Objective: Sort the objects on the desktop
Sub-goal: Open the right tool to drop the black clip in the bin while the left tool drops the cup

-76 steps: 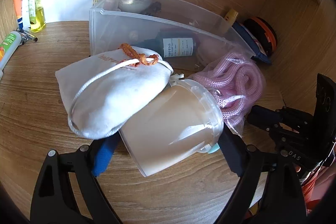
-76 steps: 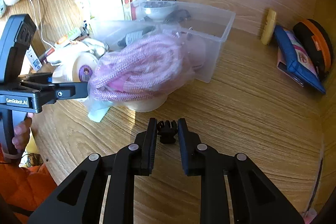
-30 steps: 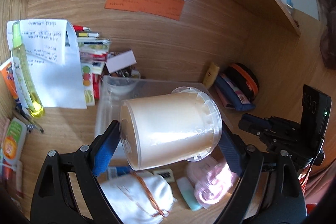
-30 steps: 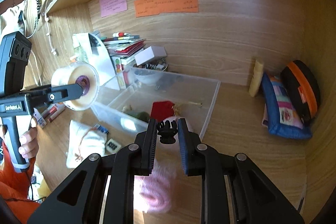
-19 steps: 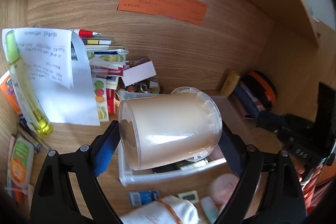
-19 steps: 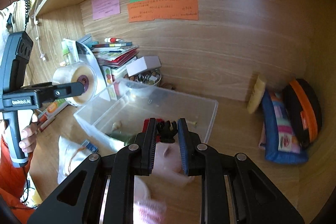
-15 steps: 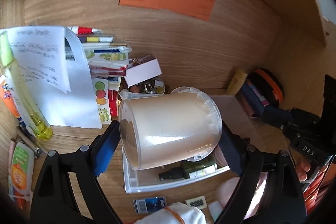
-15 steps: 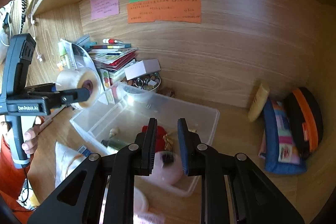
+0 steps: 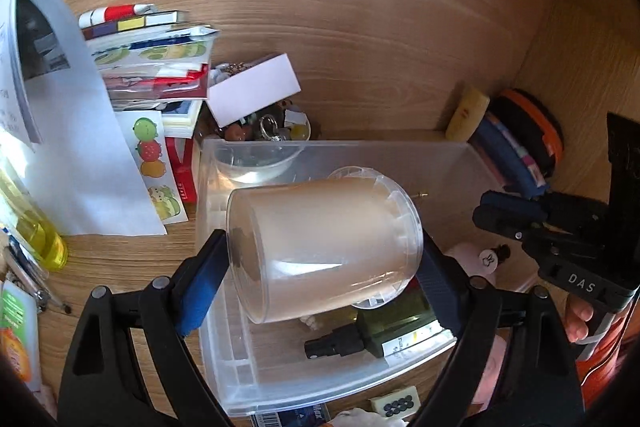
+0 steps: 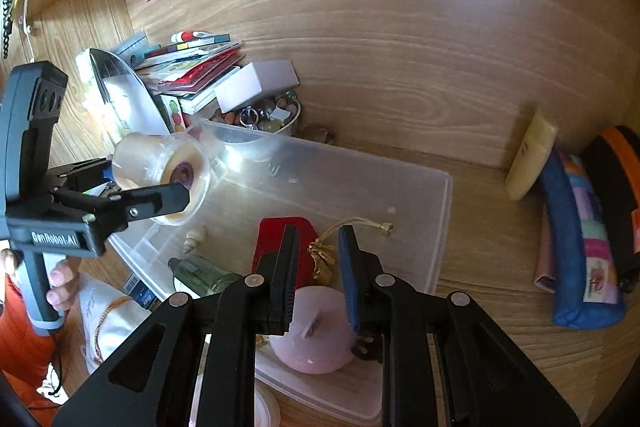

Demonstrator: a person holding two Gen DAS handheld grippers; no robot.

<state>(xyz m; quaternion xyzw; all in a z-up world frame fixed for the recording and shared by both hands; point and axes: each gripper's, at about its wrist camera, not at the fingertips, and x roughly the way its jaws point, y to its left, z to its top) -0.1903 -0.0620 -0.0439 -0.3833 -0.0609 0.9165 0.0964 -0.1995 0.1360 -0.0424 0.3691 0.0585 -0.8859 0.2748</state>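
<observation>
Holding a cream jar (image 9: 324, 247) sideways in the left gripper (image 9: 320, 267) — 1 finger pressing the base, the other the lid, so the smooth round wall cannot roll out. Hanging over the clear bin (image 9: 452, 155), above the near-left corner, not yet touching anything inside; seemingly lining up a drop into open floor there. Seen from the right wrist view, the same jar (image 10: 160, 179) hovering over the bin's left rim, lid end facing the middle.

Waiting with the right gripper (image 10: 318, 255) — 2 fingers a narrow gap apart, nothing between them, poised above the bin's near side, over a pink round thing (image 10: 314, 331) and a red pouch (image 10: 276, 239). Probably keeping clear so the left side gets free passage.

Already lying in the bin: a dark green spray bottle (image 9: 380, 331) on its side and a small shell (image 10: 195, 239). Sitting outside the near wall, likely waiting their turn: a white drawstring bag (image 10: 108, 311) and a little tile (image 9: 394, 403). Likely snag — jar landing on the bottle.
</observation>
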